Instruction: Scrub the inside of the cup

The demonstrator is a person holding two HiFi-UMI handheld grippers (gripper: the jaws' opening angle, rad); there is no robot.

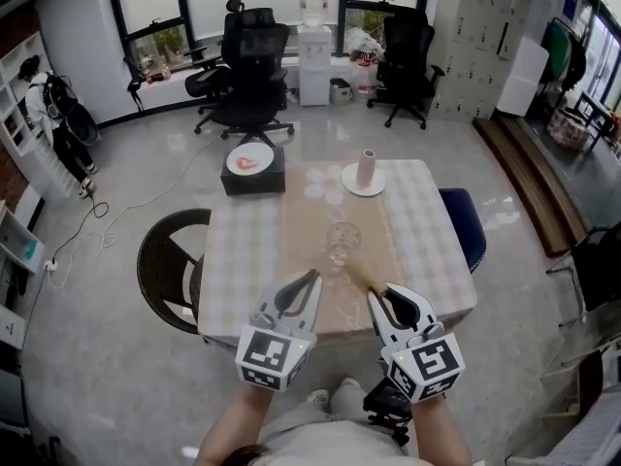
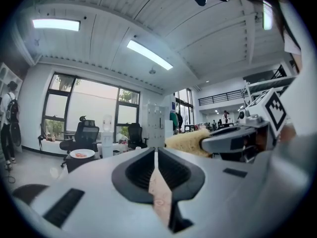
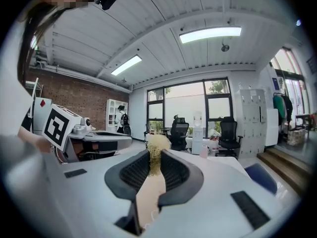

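Right gripper [image 1: 381,294] tight on a scrubber [image 1: 359,274], perhaps loofah, long axis toward the glass cup [image 1: 343,241]; left gripper [image 1: 309,280] closed, empty.

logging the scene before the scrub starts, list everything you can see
clear glass cup: one, transparent, mid-table
fibrous scrubber: one, pale yellow, in the right gripper
tall pink cup: one, pink, on a white round plate, far table edge
checked-cloth table: one, beige and white, centre
plate of red food: one, white, on a black box beyond the table
round chair: one, dark, left of table
blue chair: one, right of table
left gripper: one, white, shut, empty
right gripper: one, white, shut on scrubber
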